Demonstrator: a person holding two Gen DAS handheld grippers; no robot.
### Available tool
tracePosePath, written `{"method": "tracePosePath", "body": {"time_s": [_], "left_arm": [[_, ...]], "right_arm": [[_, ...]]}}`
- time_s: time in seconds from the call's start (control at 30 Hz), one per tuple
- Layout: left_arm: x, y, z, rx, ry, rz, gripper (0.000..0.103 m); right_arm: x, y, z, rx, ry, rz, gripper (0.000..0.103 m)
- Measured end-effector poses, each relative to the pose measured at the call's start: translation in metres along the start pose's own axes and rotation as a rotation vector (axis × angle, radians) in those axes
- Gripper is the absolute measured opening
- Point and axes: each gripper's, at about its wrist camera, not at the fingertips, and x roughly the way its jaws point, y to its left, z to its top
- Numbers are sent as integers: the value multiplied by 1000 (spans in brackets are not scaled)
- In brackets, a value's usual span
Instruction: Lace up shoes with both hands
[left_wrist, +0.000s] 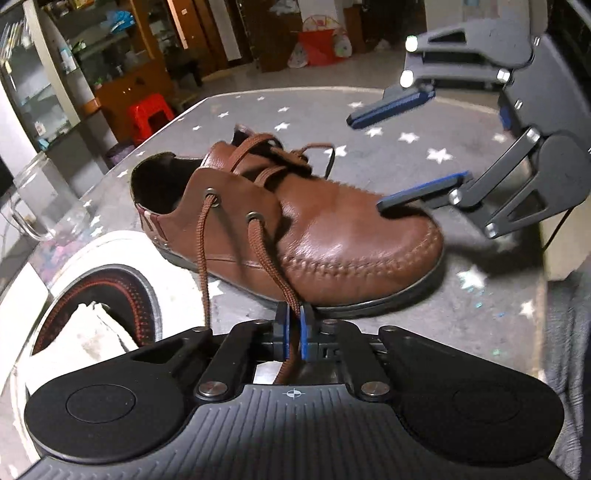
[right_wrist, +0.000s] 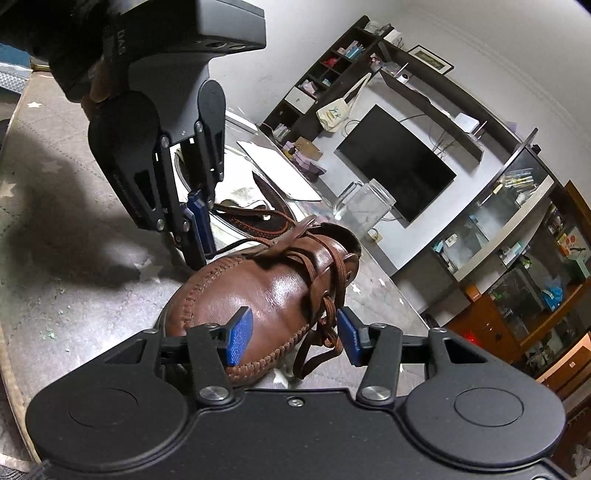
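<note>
A brown leather shoe (left_wrist: 332, 236) lies on a grey star-patterned cloth (left_wrist: 406, 122), toe to the right in the left wrist view. A brown lace (left_wrist: 266, 251) runs from a side eyelet down into my left gripper (left_wrist: 294, 317), which is shut on it. A second lace strand (left_wrist: 203, 266) hangs from the other eyelet. My right gripper (left_wrist: 369, 162) is open, hovering over the toe. In the right wrist view the shoe (right_wrist: 258, 291) sits between my open right gripper's blue pads (right_wrist: 240, 338), with loose lace loops (right_wrist: 317, 347) beside the right pad. The left gripper (right_wrist: 197, 236) is beyond the toe.
A second shoe stuffed with white paper (left_wrist: 96, 332) lies at the left. A clear glass jug (left_wrist: 40, 199) stands behind it. A red stool (left_wrist: 149, 114) and cabinets are beyond the table. A TV (right_wrist: 395, 162) and shelves are on the far wall.
</note>
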Motion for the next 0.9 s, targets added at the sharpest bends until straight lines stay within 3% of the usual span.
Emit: {"method": "tracePosePath", "body": {"time_s": [0.4, 0.67, 0.9], "left_arm": [[-26, 5, 38, -203, -192, -64, 4], [-30, 26, 35, -417, -250, -127, 4], [-36, 29, 34, -452, -263, -150, 4]], "right_arm": [[-5, -6, 1, 73, -15, 43, 54], [1, -19, 6, 342, -54, 241, 54], [17, -34, 12, 604, -94, 353, 54]]}}
